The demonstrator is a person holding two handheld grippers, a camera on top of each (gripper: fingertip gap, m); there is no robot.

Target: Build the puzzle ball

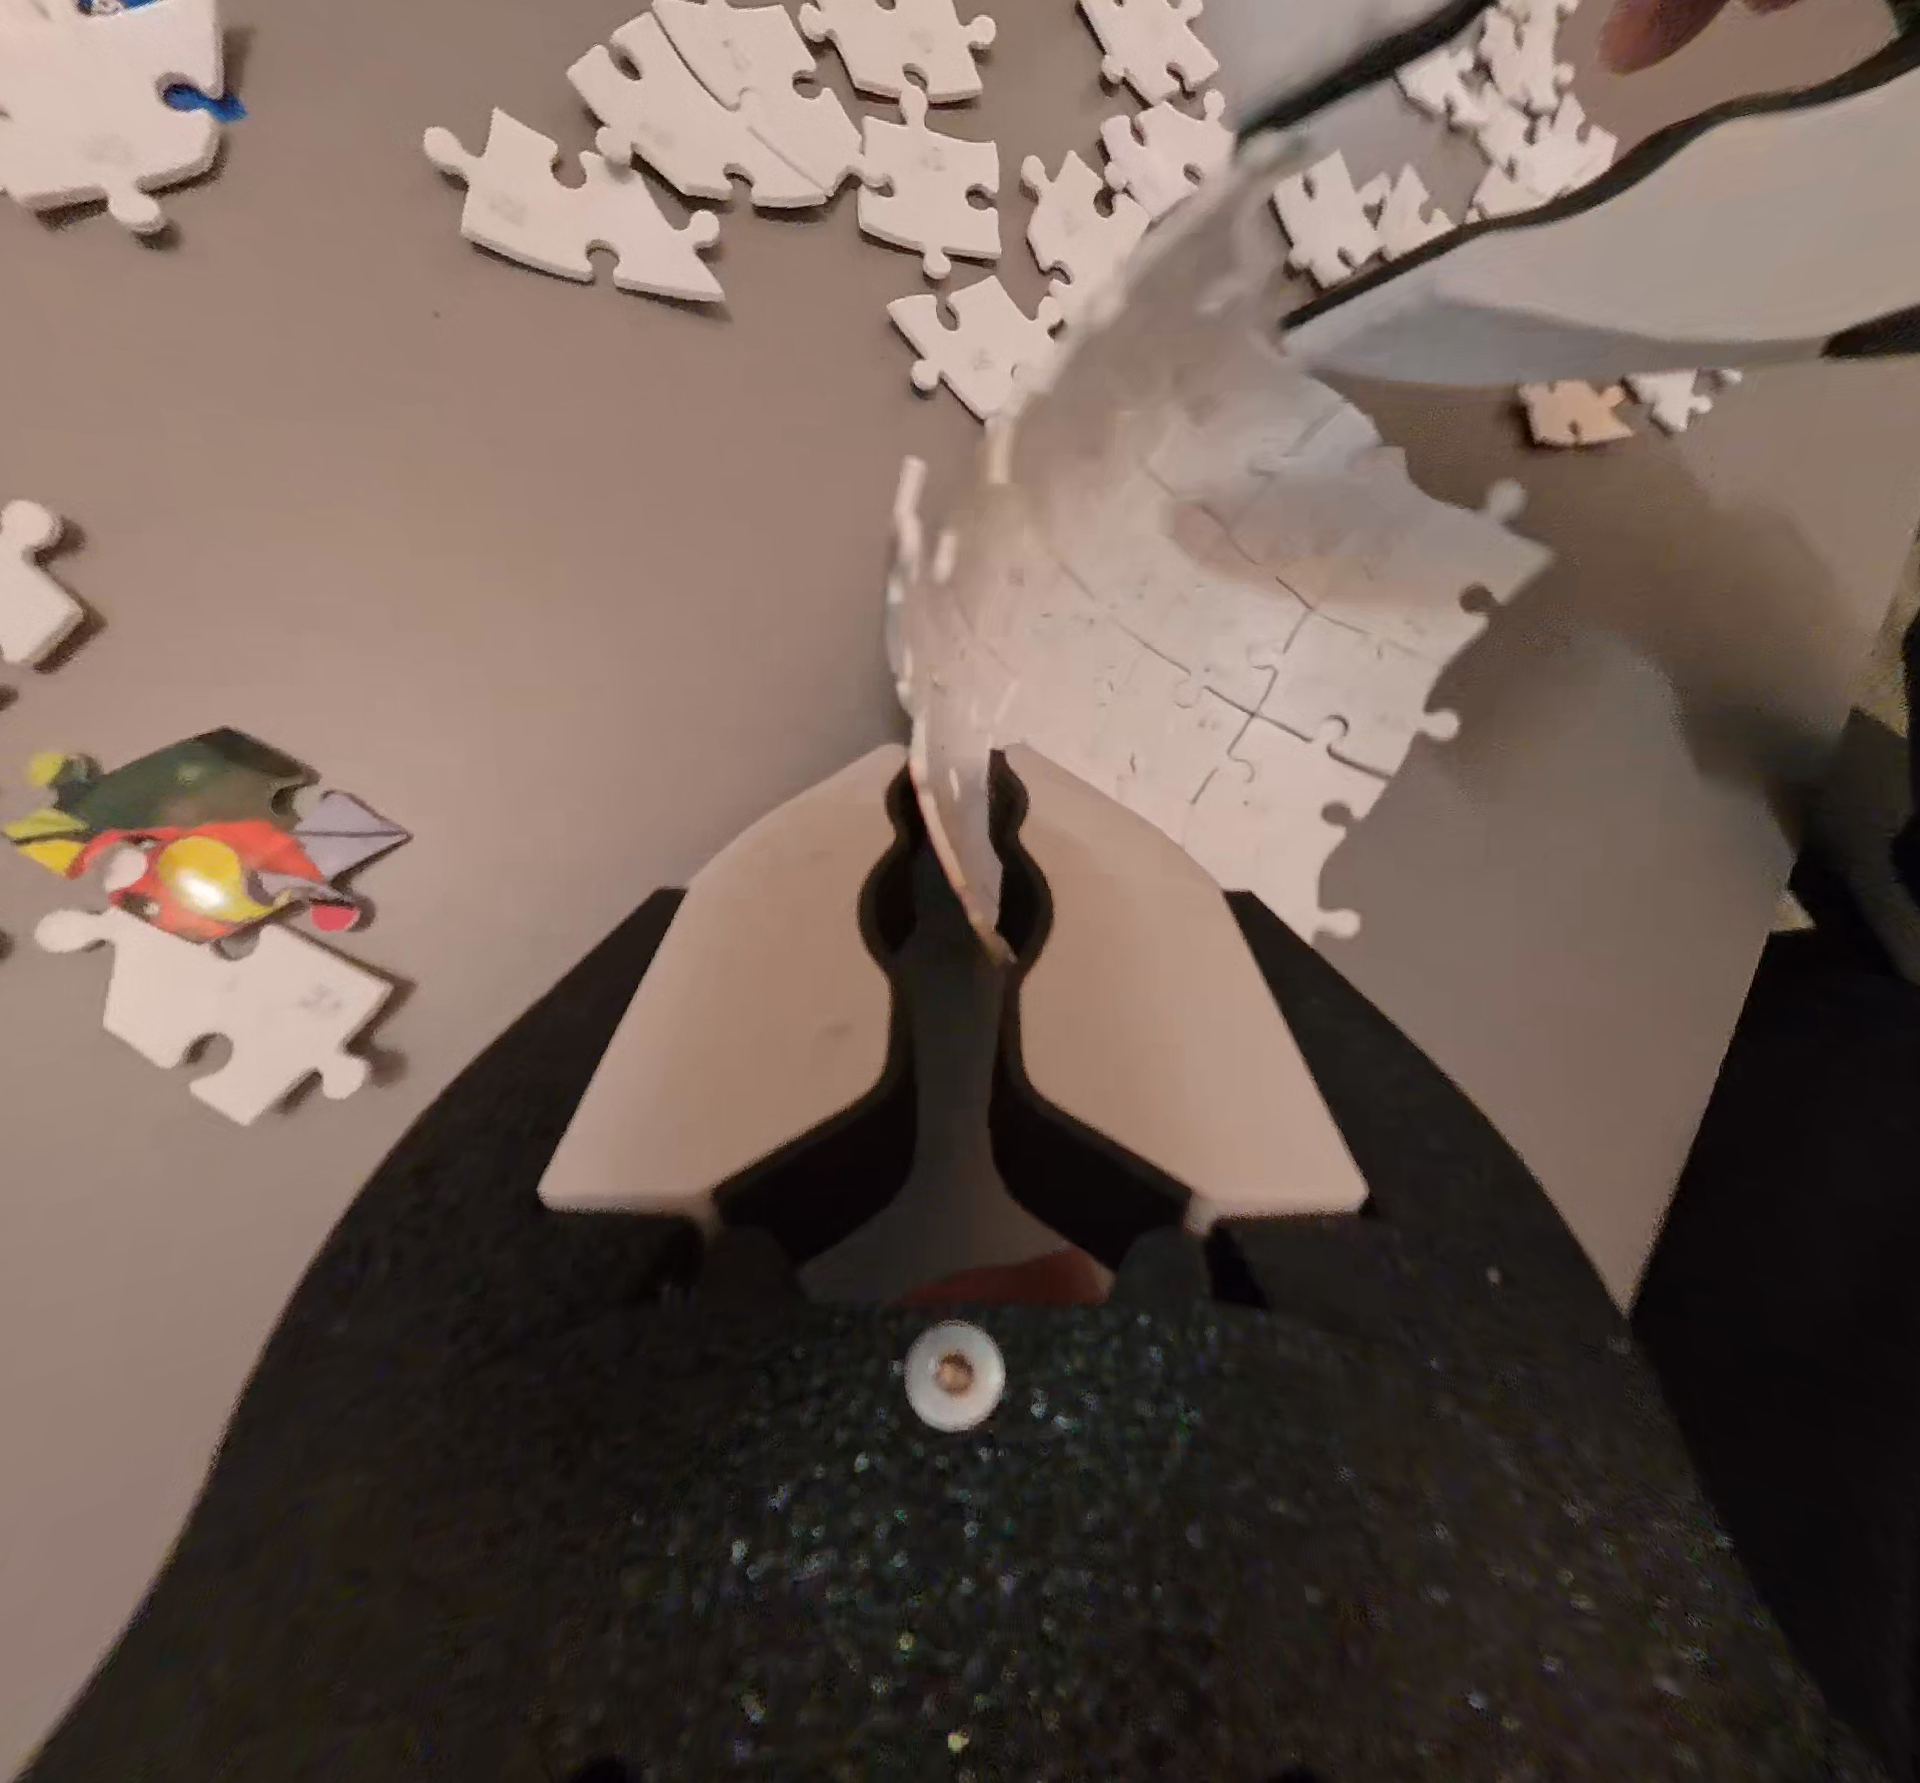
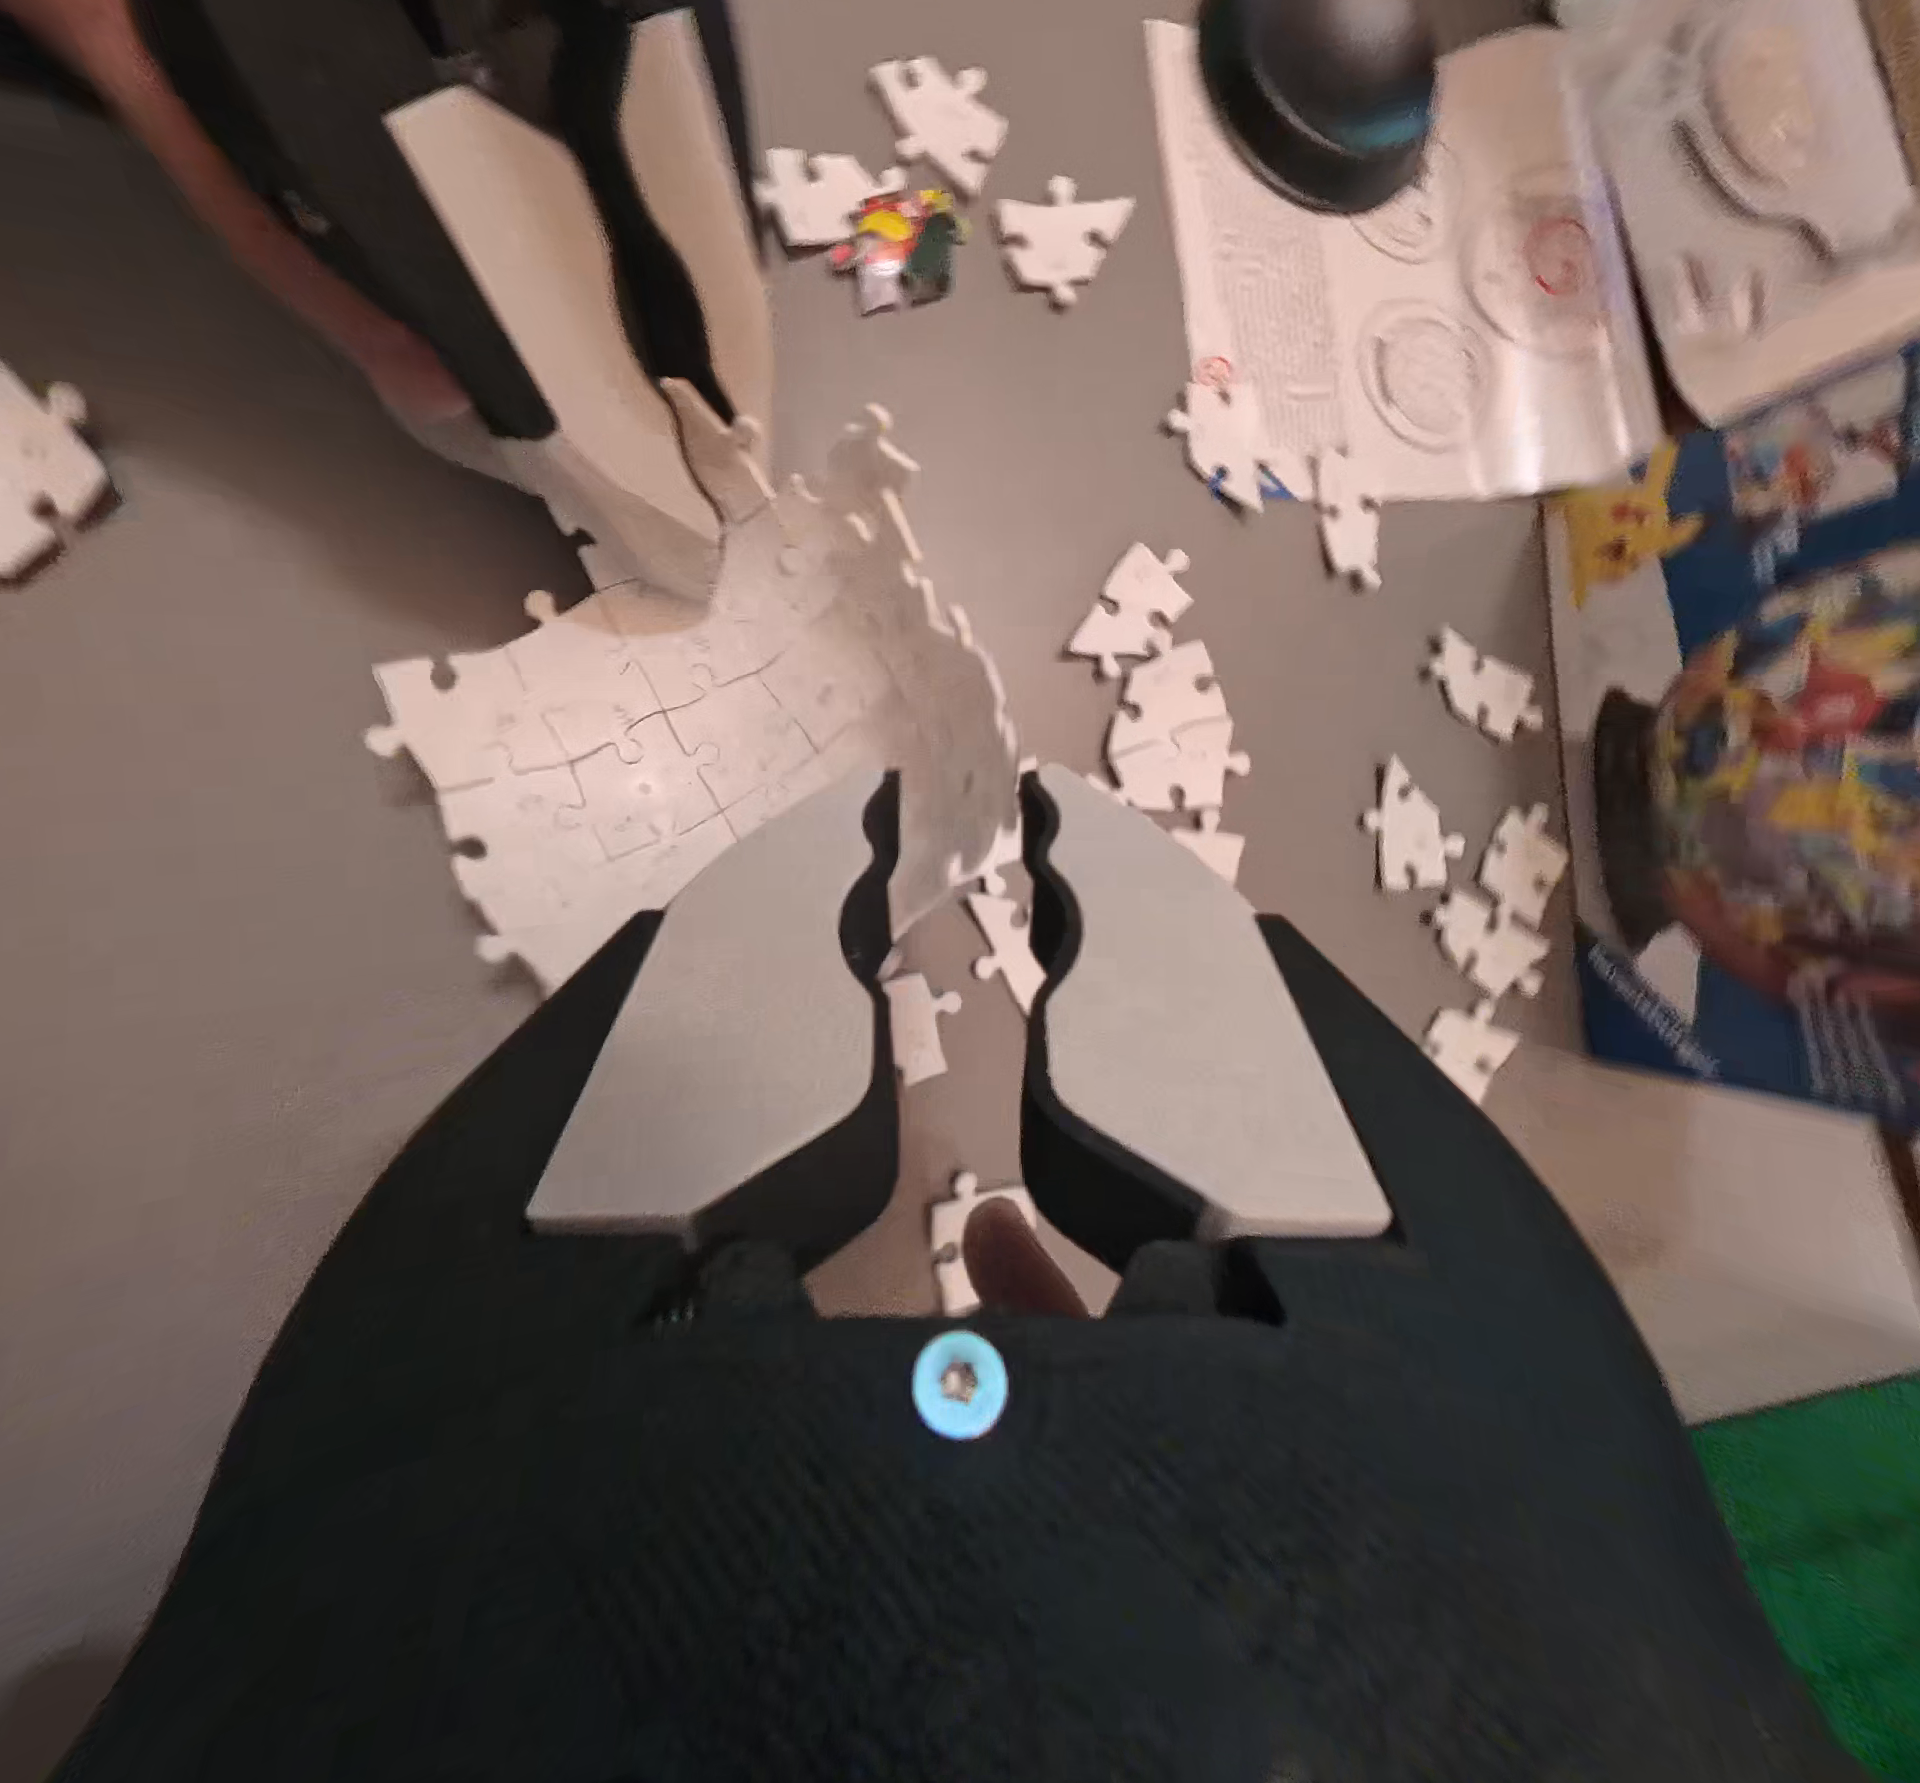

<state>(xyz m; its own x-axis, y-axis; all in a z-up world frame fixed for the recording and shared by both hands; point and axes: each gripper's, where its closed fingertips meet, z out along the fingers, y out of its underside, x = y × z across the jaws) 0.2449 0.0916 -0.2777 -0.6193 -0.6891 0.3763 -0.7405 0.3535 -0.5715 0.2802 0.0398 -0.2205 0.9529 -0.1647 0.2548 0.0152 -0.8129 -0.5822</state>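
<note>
**Holding one curved puzzle shell between two grippers**

Gripping: your left gripper (image 1: 961, 798) has its fingers closed on the edge of the curved shell of joined white puzzle pieces (image 1: 1226, 611); the edge runs down between the two pads and both sit against it. The shell fans out ahead and to the right of those fingers.

Your right gripper (image 2: 956, 798) meets the same shell (image 2: 644, 725) at its opposite edge. That edge stands between the fingers, against the left finger (image 2: 790, 902); a gap shows beside the right finger (image 2: 1132, 902), so this grasp reads as not closed on it.

Items near the fingers:
- Loose white pieces (image 1: 727, 123), scattered on the grey table (image 1: 416, 486) beyond and left of the left fingers.
- One colourful printed piece (image 1: 208, 850), well left of the left fingers, face up.
- More loose pieces (image 2: 1174, 694), right of the right fingers.
- Black domed stand (image 2: 1320, 60), far ahead, resting on a white instruction sheet (image 2: 1299, 331).
- Printed puzzle box (image 2: 1766, 798), far right.

Progress, as a judgement: a partial shell is joined, roughly a curved panel; many single pieces lie unjoined, so most assembly looks undone.
</note>
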